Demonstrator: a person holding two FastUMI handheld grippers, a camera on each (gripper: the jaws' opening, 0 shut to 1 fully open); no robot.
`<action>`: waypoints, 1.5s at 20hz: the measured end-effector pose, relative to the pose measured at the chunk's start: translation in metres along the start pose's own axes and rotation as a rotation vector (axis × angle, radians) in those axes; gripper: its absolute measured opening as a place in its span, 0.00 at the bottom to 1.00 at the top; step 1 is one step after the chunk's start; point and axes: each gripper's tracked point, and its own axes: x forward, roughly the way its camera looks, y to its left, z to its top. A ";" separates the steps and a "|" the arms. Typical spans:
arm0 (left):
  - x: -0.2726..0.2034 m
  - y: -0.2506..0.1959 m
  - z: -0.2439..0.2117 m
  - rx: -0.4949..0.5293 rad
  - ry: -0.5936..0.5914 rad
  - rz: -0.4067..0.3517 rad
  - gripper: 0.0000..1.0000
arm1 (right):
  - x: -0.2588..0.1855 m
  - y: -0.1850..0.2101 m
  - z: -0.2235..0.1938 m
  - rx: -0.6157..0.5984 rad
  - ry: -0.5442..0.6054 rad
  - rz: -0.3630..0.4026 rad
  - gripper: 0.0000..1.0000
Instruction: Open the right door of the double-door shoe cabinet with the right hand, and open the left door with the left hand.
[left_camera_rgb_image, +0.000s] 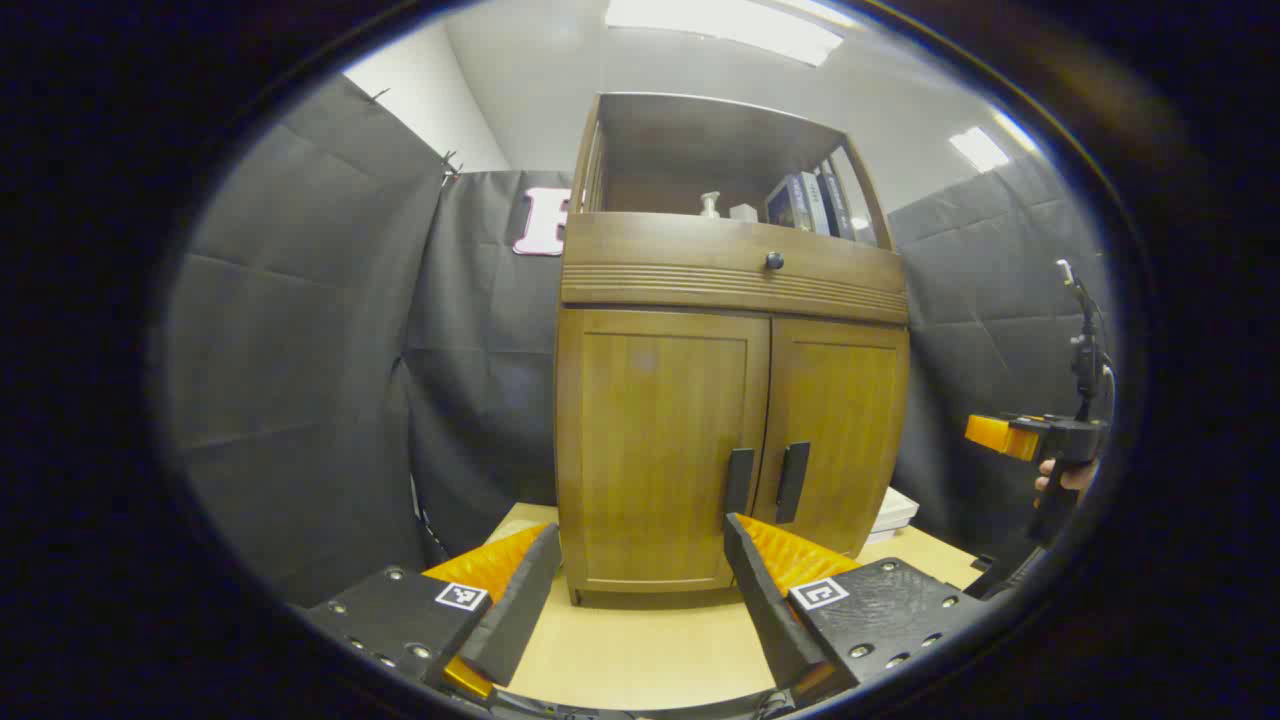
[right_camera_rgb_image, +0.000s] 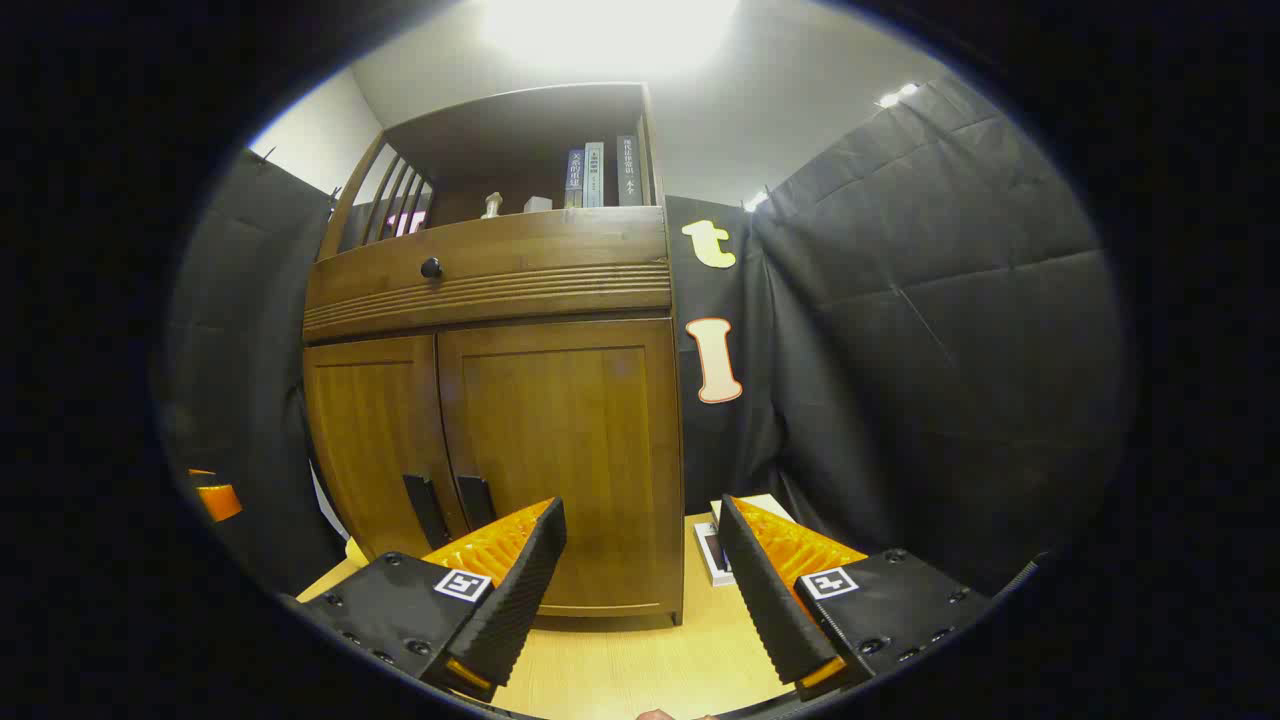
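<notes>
Cabinet (left_camera_rgb_image: 730, 400) doors closed, ahead of both hand-held grippers (left_camera_rgb_image: 640, 590) (right_camera_rgb_image: 640, 590), fingers spread, empty.

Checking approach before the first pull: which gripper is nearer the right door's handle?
Hard to call, probably neither clearly. The left gripper and right gripper both sit open, short of the cabinet, apart from the right door handle; doors shut.

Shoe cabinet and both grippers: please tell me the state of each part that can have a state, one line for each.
Left door: closed.
Right door: closed.
Drawer above the doors: pushed in.
Top shelf: open-fronted, holding upright books and a small bottle.
Left gripper: jaws open, holding nothing, short of the cabinet.
Right gripper: jaws open, holding nothing, short of the cabinet.
</notes>
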 end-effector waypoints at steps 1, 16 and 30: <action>-0.001 -0.002 0.001 0.003 -0.003 -0.006 0.93 | -0.002 0.002 0.000 0.000 0.000 0.002 0.92; -0.002 0.003 -0.009 -0.020 0.035 0.036 0.93 | 0.004 0.023 0.001 -0.022 0.025 0.039 0.96; -0.008 -0.002 -0.028 -0.041 0.060 0.127 0.93 | 0.050 0.105 0.017 0.000 0.031 0.200 0.97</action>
